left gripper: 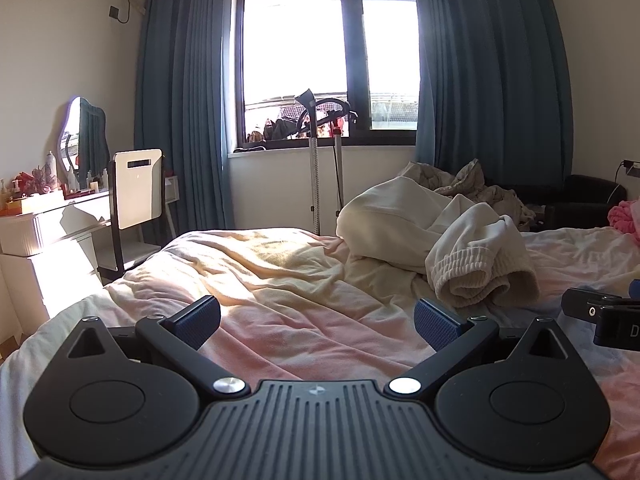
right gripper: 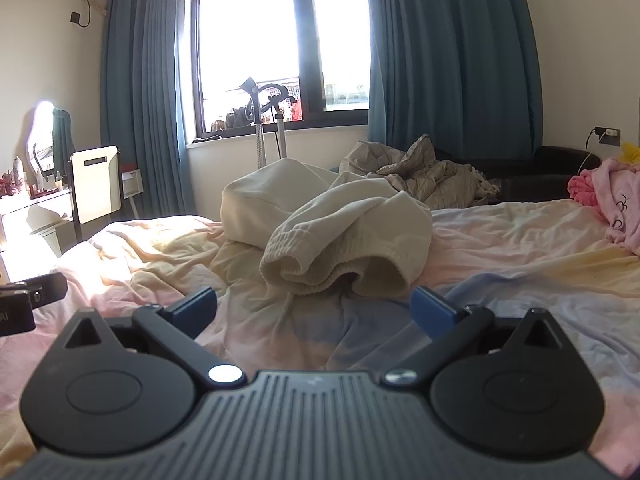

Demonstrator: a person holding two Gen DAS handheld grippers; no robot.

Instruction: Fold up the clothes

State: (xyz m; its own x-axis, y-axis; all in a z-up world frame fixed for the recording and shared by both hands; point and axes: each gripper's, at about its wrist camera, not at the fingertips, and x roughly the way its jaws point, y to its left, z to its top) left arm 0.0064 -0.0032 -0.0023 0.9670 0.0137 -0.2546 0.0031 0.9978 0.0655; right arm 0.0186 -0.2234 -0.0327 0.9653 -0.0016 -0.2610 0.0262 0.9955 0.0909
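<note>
Cream garment (right gripper: 340,232) lies crumpled in a heap on the bed (right gripper: 520,248), its ribbed cuff toward the cameras. Right gripper (right gripper: 314,314) hovers just short of it, jaws spread wide with nothing between them. Left gripper (left gripper: 318,322) hangs over bare sheet to the heap's left, jaws likewise spread wide and holding nothing

The right gripper (right gripper: 314,312) hovers over a rumpled pastel bedsheet (right gripper: 500,256) with its jaws spread wide and nothing between them. Just ahead lies a crumpled cream sweatshirt (right gripper: 332,220), its ribbed cuff facing the camera. The left gripper (right gripper: 28,300) shows at the left edge. Blue curtains (right gripper: 440,60) flank a bright window (right gripper: 280,40).
</note>
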